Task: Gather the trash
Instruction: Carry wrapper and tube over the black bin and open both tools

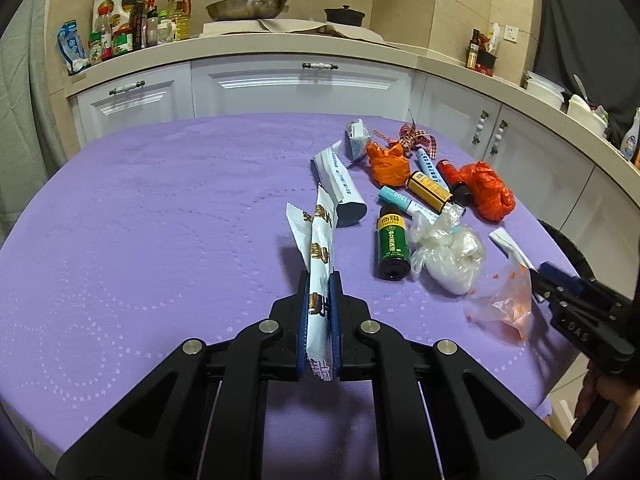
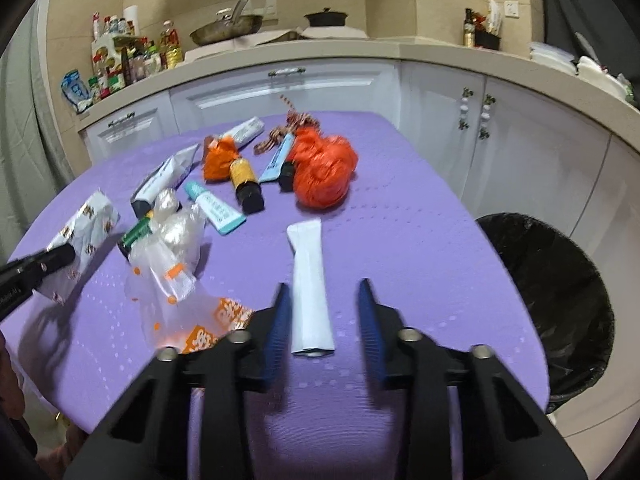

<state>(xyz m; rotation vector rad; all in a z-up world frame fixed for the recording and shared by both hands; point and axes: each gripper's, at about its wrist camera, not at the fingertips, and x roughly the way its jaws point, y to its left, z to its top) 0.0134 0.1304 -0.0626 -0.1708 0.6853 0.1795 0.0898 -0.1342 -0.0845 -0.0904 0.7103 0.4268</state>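
Observation:
My left gripper [image 1: 320,280] is shut on a white snack wrapper [image 1: 321,248] with brown print, held above the purple table; the wrapper also shows in the right wrist view [image 2: 86,228]. My right gripper [image 2: 325,292] is open, its jaws on either side of a flat white packet [image 2: 309,280] lying on the table. Trash lies scattered: a dark bottle with green label [image 1: 393,246], a clear crumpled bag [image 1: 448,252], an orange-dotted clear bag [image 2: 176,300], an orange-red plastic bag [image 2: 324,172], tubes and small bottles.
A bin lined with a black bag [image 2: 560,300] stands off the table's right edge. The purple tablecloth [image 1: 160,220] covers a round table. White cabinets and a counter with a pan [image 1: 248,6] and bottles stand behind.

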